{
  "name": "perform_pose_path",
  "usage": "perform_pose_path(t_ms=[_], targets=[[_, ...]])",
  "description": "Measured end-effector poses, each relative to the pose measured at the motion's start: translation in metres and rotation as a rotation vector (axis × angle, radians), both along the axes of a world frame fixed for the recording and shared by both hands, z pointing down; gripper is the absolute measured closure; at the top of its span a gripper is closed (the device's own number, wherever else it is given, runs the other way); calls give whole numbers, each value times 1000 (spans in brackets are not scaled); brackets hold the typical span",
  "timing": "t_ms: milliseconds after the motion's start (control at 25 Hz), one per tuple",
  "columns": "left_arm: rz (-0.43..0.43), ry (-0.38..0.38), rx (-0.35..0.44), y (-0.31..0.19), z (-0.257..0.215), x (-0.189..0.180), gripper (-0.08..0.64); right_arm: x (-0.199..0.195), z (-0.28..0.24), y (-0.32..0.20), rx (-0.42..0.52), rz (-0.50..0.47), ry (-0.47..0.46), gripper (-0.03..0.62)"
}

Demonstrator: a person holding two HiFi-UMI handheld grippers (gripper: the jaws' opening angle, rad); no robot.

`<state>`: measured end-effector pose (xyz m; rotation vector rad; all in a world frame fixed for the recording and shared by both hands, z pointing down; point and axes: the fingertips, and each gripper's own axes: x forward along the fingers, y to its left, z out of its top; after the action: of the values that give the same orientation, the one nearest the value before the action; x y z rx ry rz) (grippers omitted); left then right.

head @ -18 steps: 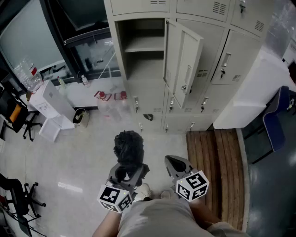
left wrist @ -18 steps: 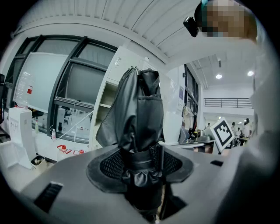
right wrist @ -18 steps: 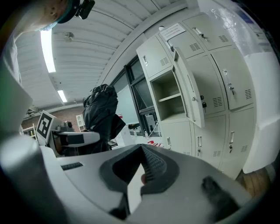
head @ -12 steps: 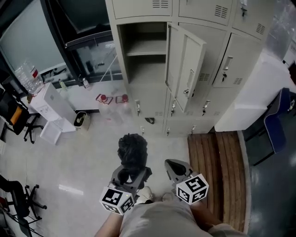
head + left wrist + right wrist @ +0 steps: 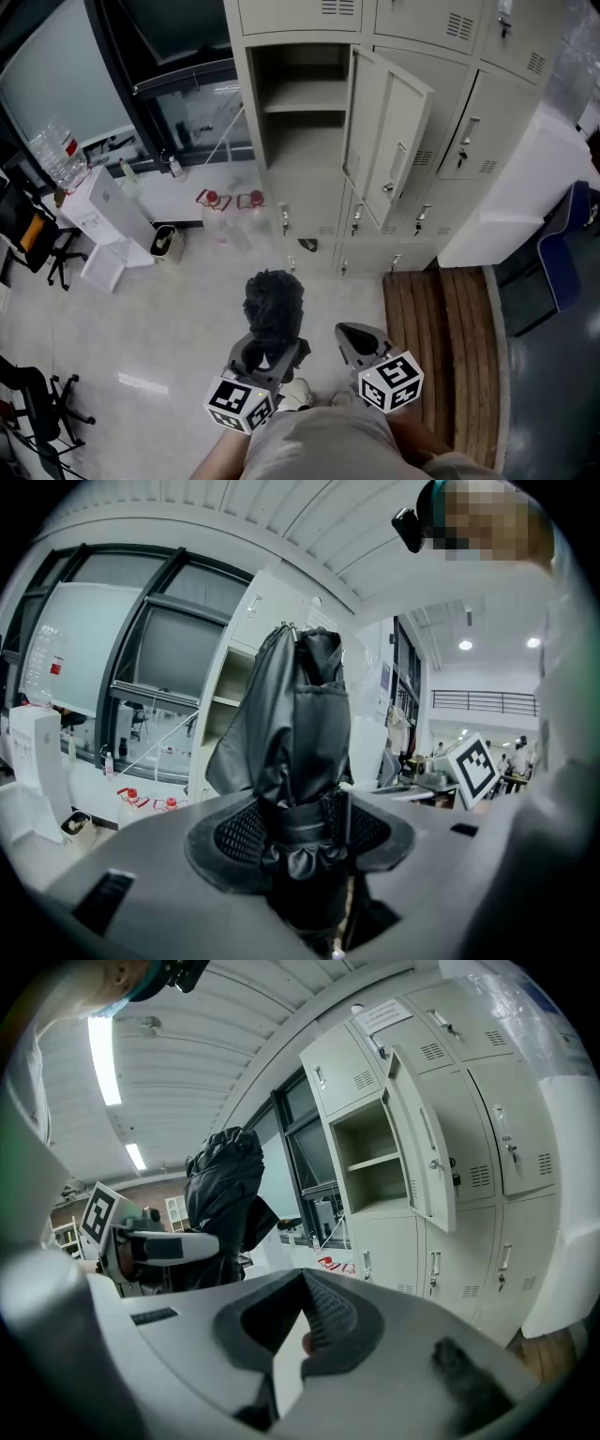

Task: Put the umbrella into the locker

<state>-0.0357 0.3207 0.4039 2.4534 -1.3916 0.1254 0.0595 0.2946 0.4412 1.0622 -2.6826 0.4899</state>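
Locker (image 5: 305,122) and grippers have drawn slightly closer together in the head view, as if the person is edging forward. The left gripper (image 5: 265,352) has its jaws spread wide yet clamped round the folded black umbrella (image 5: 274,305), which stands upright just above them. The right gripper (image 5: 361,339), just beside the left one, has its jaws together with nothing between. Ahead of both and well apart from them, the compartment stands open, its door (image 5: 394,141) swung out. The pick-up looks done. Still left, by my reading, are the rest of the approach and setting the umbrella inside.
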Motion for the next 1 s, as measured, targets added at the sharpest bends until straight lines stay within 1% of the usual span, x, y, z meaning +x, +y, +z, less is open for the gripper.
perform_pose_path(t_ms=[160,680,1000], targets=[[11,-4,-1,-8,1,-14,334,-11,-3,-9,-12,15,-32,565],[66,-5,15,-37,2,-57,334,-57,2,-32,-17,54,-32,565],[89,6,2,-57,7,-59,334,-56,8,-48,-36,77,-31,565]])
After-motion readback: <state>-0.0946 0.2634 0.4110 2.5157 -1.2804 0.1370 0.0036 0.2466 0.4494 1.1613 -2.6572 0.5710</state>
